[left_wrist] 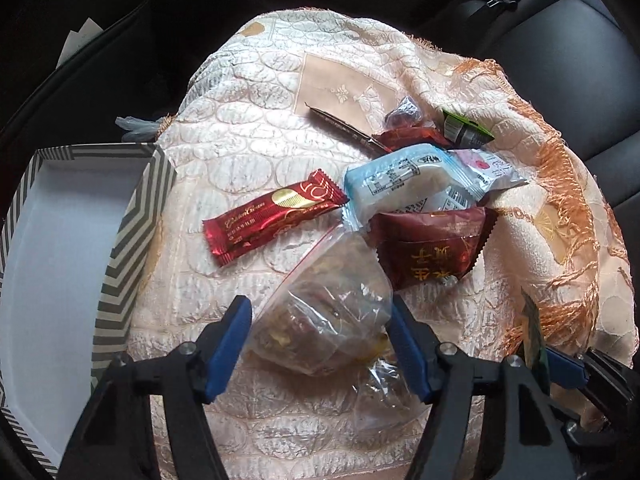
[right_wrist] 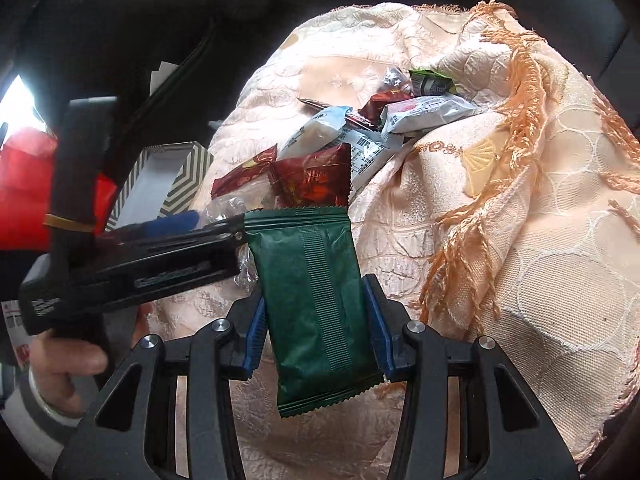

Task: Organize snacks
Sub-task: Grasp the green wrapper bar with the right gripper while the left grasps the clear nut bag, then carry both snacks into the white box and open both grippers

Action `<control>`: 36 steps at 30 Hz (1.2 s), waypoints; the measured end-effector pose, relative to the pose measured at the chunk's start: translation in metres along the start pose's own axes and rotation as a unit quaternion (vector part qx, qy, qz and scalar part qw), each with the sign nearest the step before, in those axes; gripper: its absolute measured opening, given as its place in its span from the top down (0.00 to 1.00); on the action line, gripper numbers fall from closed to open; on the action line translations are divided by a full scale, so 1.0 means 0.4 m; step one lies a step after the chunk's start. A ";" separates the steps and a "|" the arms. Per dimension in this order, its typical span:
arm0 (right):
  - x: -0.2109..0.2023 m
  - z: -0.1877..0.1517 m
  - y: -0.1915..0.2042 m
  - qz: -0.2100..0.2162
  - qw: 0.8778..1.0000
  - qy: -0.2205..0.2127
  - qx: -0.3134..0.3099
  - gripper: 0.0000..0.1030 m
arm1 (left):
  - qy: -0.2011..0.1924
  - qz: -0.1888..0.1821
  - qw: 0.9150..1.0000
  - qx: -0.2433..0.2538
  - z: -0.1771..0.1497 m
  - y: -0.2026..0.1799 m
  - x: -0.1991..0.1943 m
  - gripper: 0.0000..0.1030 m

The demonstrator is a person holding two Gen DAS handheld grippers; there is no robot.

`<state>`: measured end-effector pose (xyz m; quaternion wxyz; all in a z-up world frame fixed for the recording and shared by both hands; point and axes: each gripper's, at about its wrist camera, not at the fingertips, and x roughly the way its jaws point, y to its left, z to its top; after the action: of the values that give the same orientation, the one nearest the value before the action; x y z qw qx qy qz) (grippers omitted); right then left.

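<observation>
My left gripper [left_wrist: 320,332] stands around a clear zip bag of snacks [left_wrist: 324,312] lying on the cream cloth [left_wrist: 248,152]; the blue pads touch its sides. My right gripper [right_wrist: 316,316] is shut on a dark green packet [right_wrist: 316,300] and holds it upright above the cloth. Beyond the bag lie a long red bar [left_wrist: 272,216], a pale blue-white packet [left_wrist: 396,184], a dark red packet [left_wrist: 432,244] and smaller wrappers [left_wrist: 464,128]. The left gripper also shows in the right wrist view [right_wrist: 176,240], beside the green packet.
An open box [left_wrist: 60,248] with a white inside and striped walls stands at the left of the cloth. Black car seats [left_wrist: 560,20] surround the cloth. Orange fringe [right_wrist: 480,208] hangs along the cloth's right folds.
</observation>
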<state>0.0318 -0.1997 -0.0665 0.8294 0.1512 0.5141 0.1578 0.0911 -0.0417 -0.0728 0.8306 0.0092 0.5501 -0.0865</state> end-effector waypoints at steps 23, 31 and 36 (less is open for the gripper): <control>-0.001 -0.011 0.147 0.029 0.998 0.003 -0.059 0.58 | -0.082 0.025 0.996 -0.002 -0.071 0.122 -0.235 0.57; 0.044 0.021 0.269 0.050 0.994 0.016 -0.097 0.58 | -0.090 0.060 0.994 -0.030 -0.063 0.233 -0.267 0.57; 0.081 0.055 0.353 0.055 0.991 0.021 -0.123 0.58 | -0.086 0.090 0.991 -0.051 -0.042 0.324 -0.261 0.57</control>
<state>0.0501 -0.0605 -0.0249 0.8206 0.0729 0.4991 0.2687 0.0559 0.1017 0.0059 0.8788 0.0093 0.4768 0.0162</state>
